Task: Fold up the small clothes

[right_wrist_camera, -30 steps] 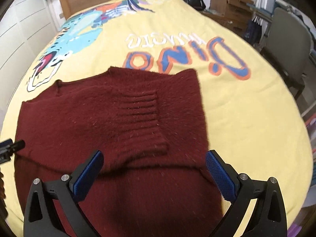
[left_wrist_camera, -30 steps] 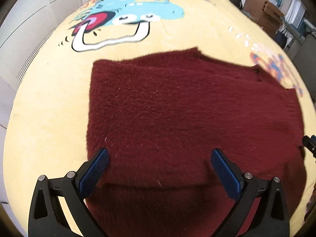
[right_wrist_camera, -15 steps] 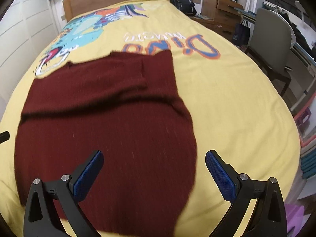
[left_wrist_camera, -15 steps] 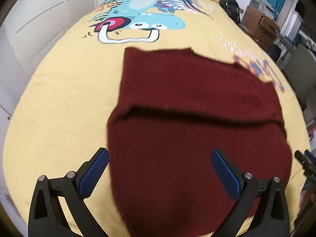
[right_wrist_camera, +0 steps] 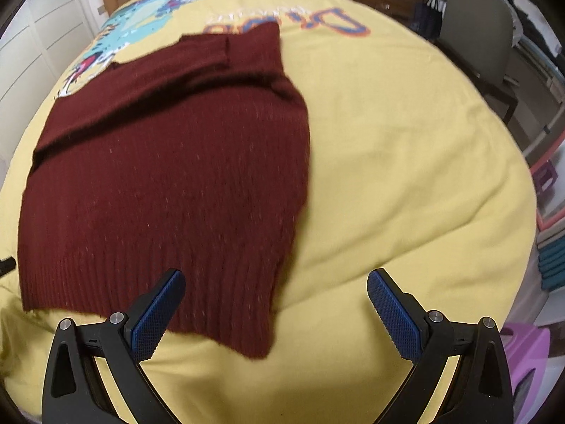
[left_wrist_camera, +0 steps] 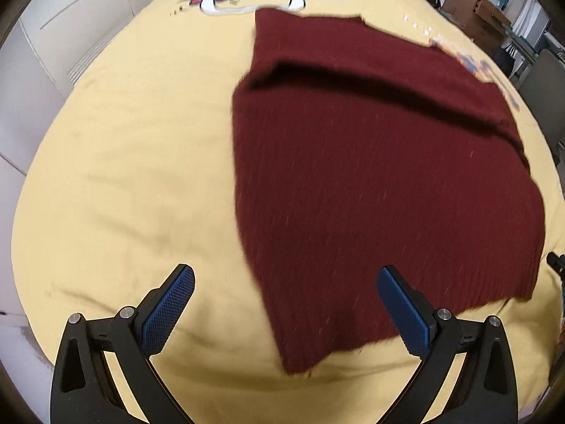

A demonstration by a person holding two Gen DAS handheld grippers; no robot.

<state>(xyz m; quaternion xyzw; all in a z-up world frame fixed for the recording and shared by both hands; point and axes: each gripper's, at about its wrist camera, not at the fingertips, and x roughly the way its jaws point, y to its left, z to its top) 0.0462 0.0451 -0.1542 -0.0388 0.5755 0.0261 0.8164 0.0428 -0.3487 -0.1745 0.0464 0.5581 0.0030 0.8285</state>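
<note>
Left gripper [left_wrist_camera: 285, 304]: my jaws stand wide apart, nothing between them, raised above the bed.
Right gripper [right_wrist_camera: 275, 309]: my jaws likewise spread wide and empty.
Sweater [left_wrist_camera: 370, 162]: dark red knit, lying flat on the yellow bedspread [left_wrist_camera: 134, 162] ahead of both pairs of jaws; a fold line crosses its far part.
Near edge: the ribbed hem [right_wrist_camera: 169, 300] lies closest to me — its corner reaches just ahead of my left gripper's right finger, and the hem passes under my right gripper's left finger.
Side edges: the sweater's left edge runs away from between my left jaws; its right edge runs away from between my right jaws.
Open room: bare bedspread lies broad to the left of my left jaws and to the right of my right jaws.
Surroundings: a chair [right_wrist_camera: 476, 31] stands beyond the bed's right edge — well apart from the sweater.
</note>
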